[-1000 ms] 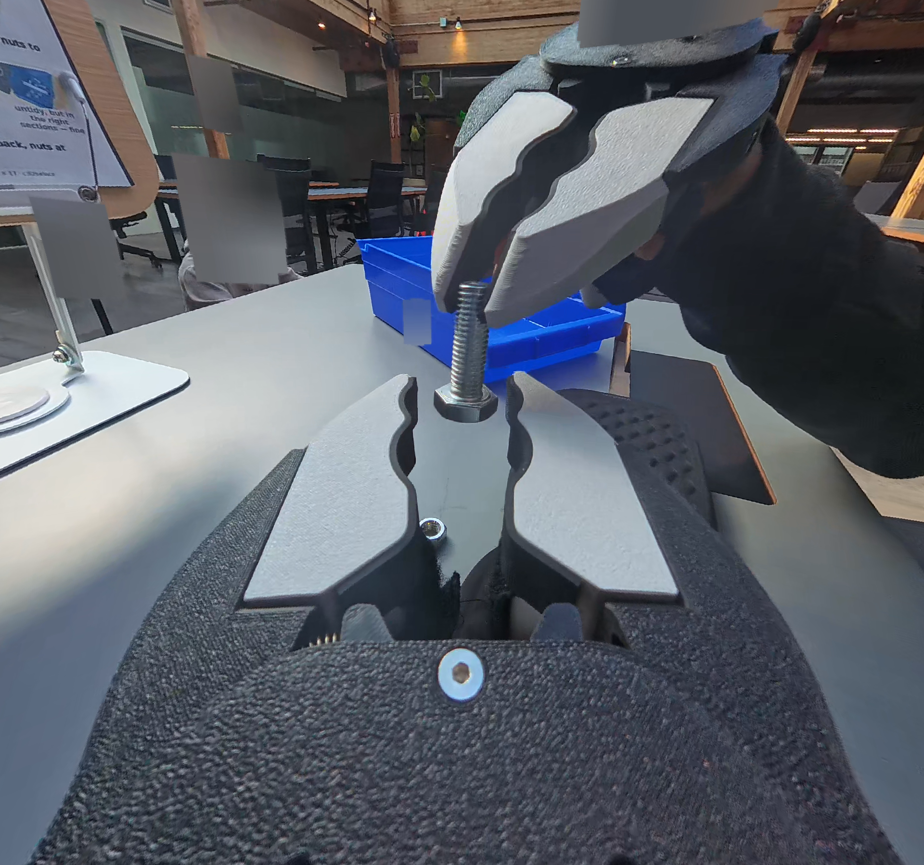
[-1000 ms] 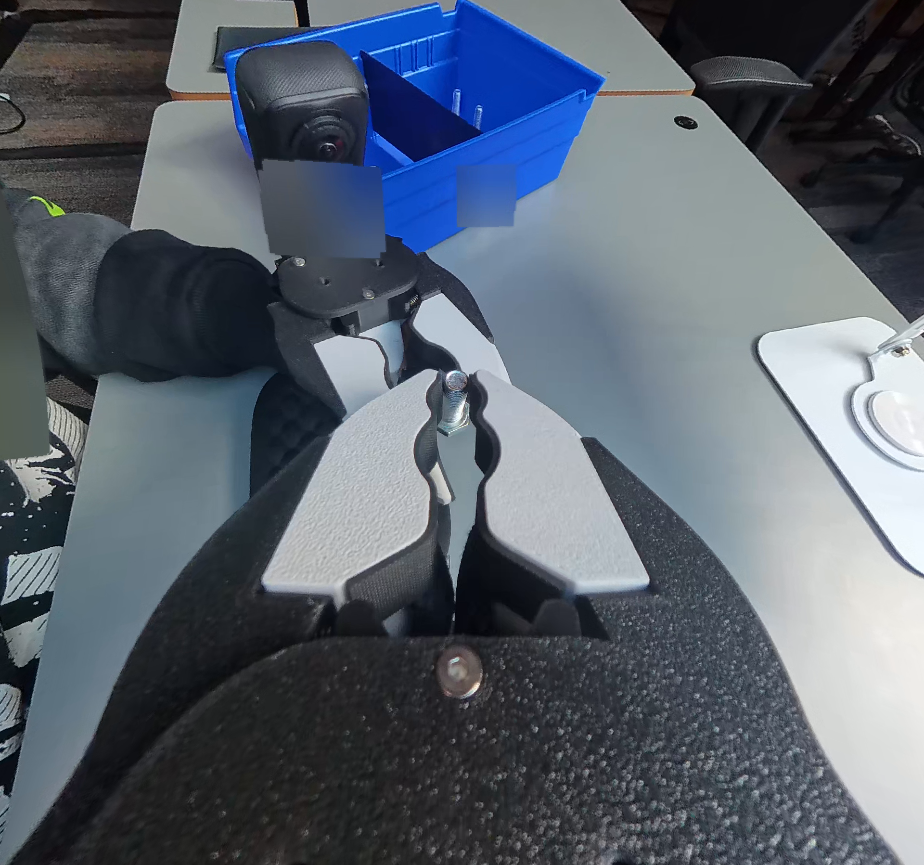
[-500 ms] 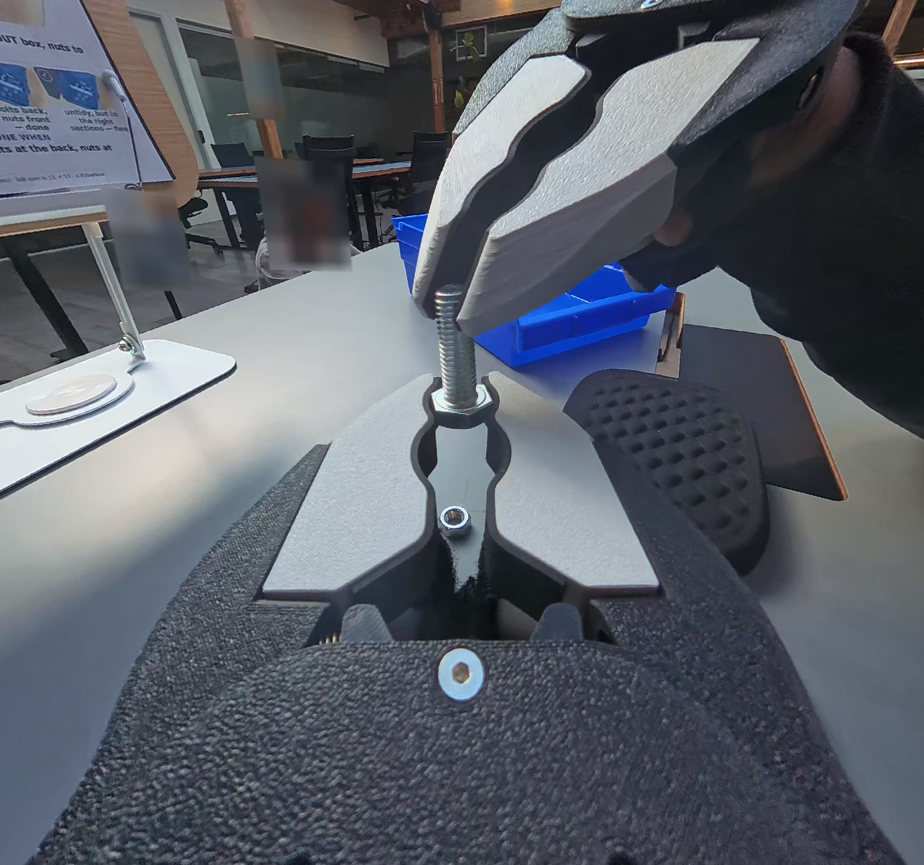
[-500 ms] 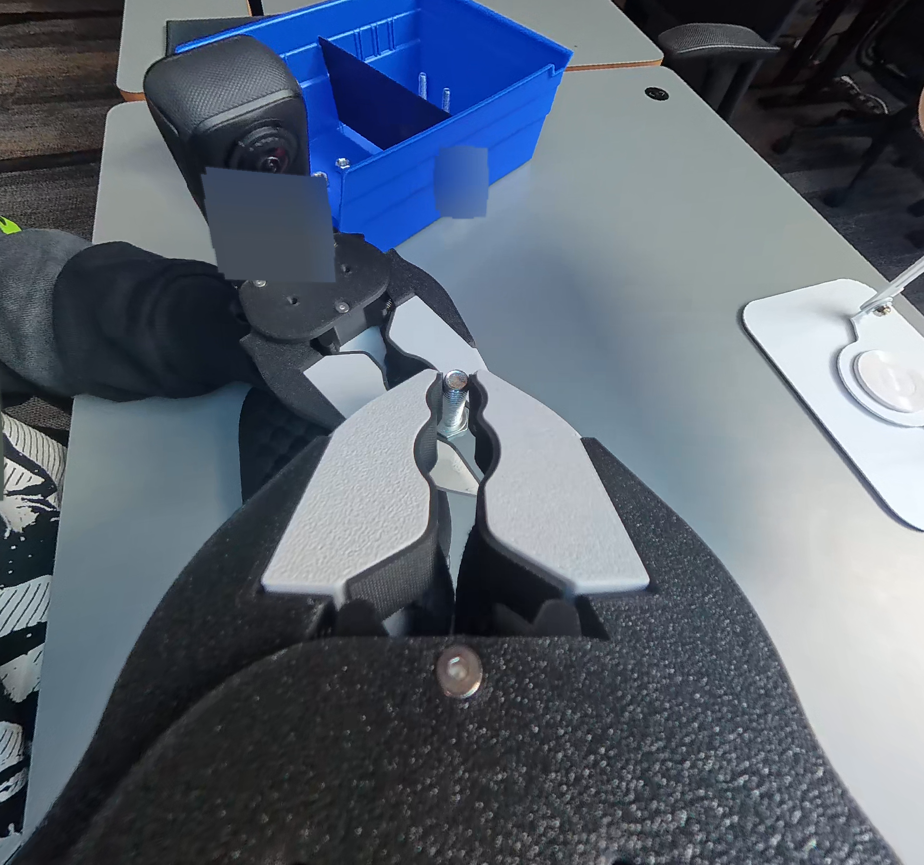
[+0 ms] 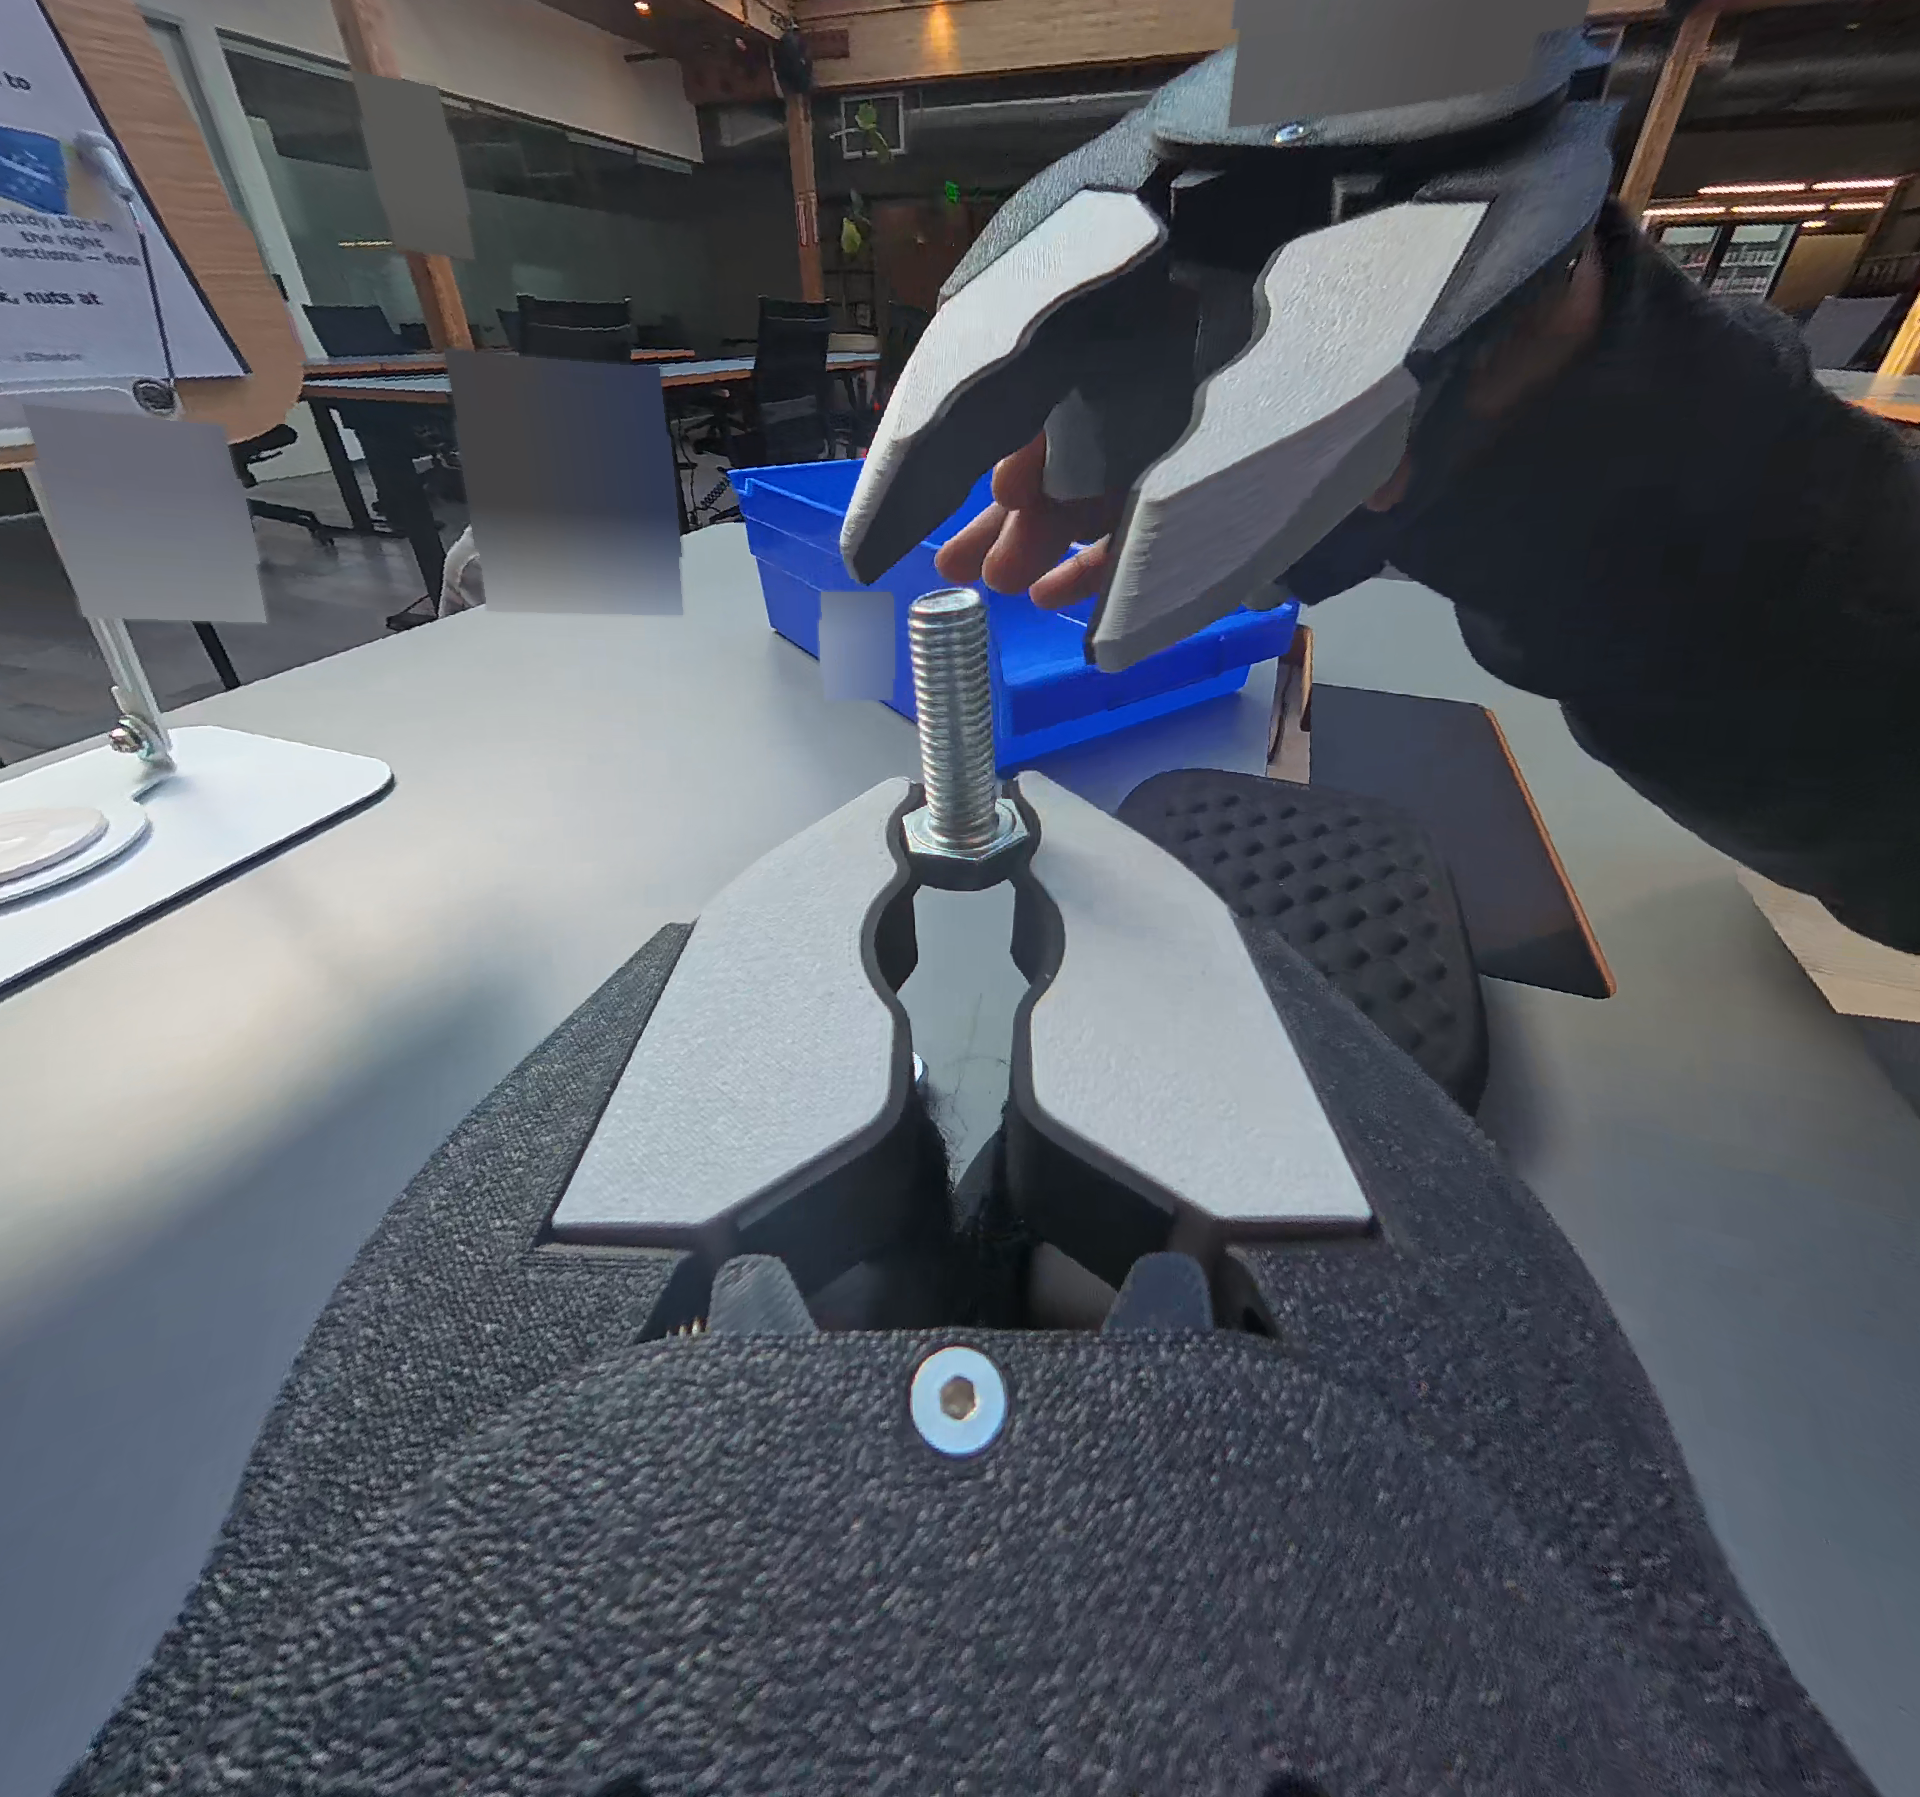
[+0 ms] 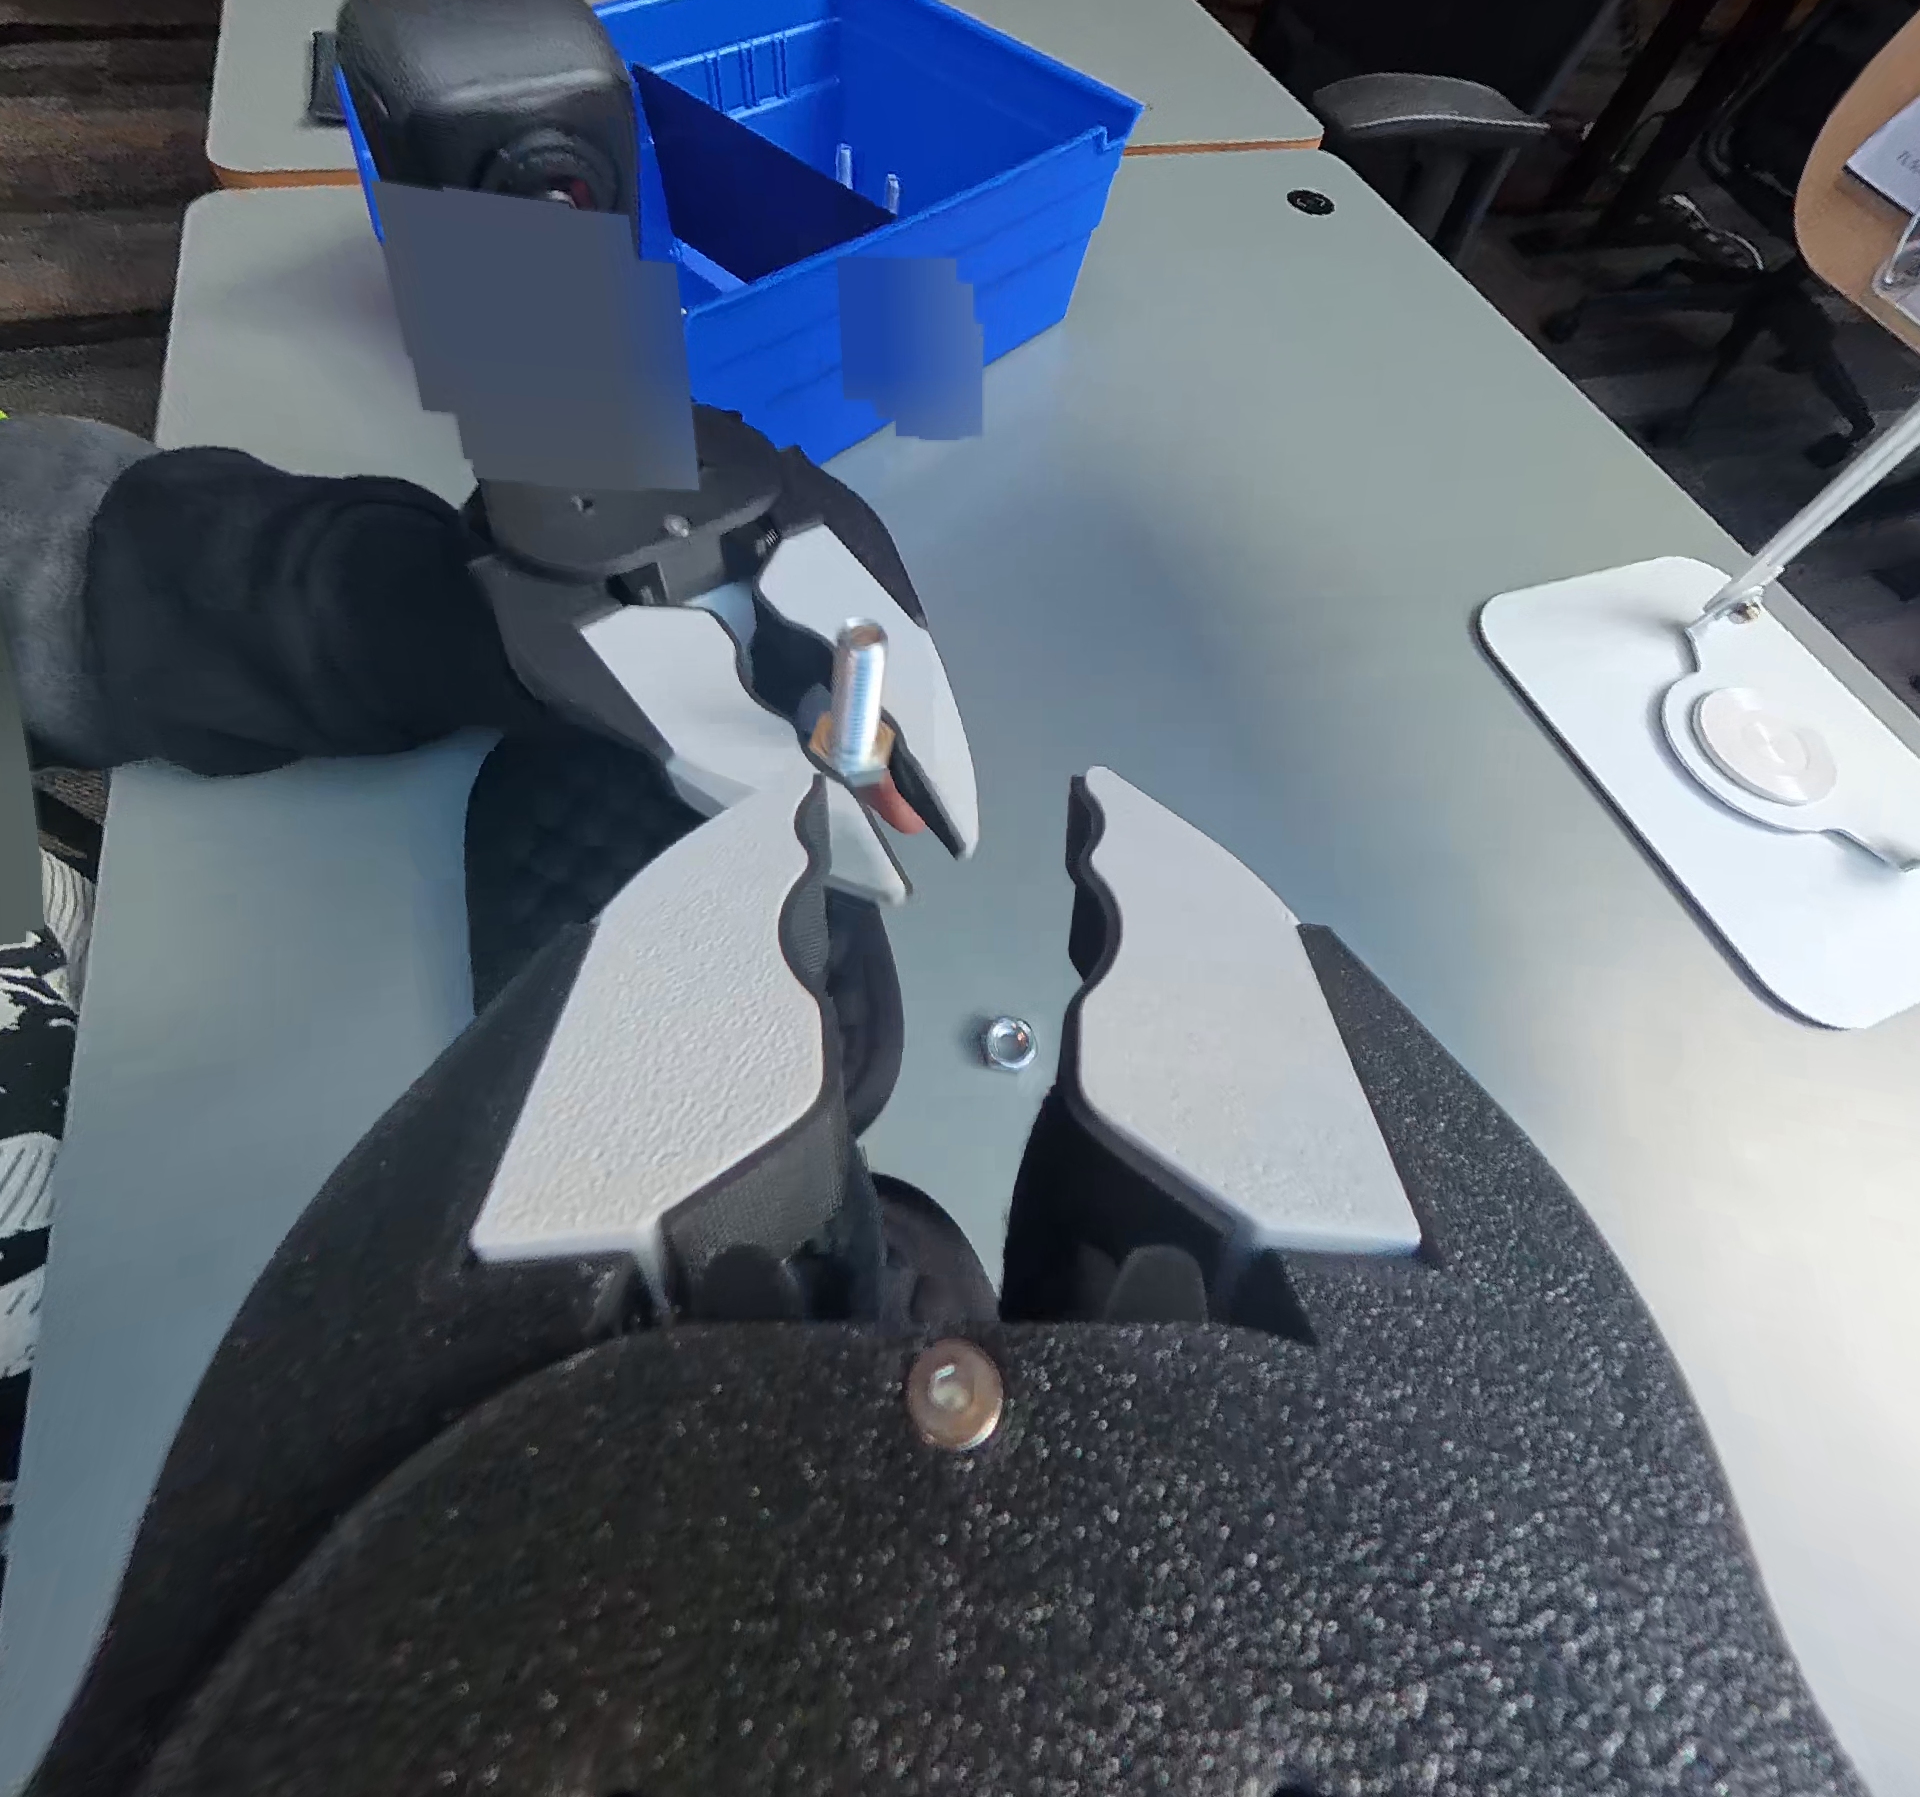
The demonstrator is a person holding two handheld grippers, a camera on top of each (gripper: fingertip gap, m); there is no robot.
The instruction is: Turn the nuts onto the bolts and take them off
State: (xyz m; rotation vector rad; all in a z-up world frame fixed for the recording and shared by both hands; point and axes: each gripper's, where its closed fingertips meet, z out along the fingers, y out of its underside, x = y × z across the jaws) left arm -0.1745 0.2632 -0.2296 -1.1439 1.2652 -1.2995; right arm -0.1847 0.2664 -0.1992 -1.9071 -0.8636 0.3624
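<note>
your left gripper [image 5: 961,817]: clenched on upright threaded steel bolt [image 5: 951,708], no nut on it; your right gripper [image 6: 945,833]: released; small silver hex nut [image 6: 1008,1041]: loose on grey table [image 6: 1299,500], threading left.

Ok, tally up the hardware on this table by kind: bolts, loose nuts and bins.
Bolts: 3, one bolt clamped in the left gripper, two more upright in the blue bin
Nuts: 1, a loose nut on the table
Bins: 1
Total: 5
</note>
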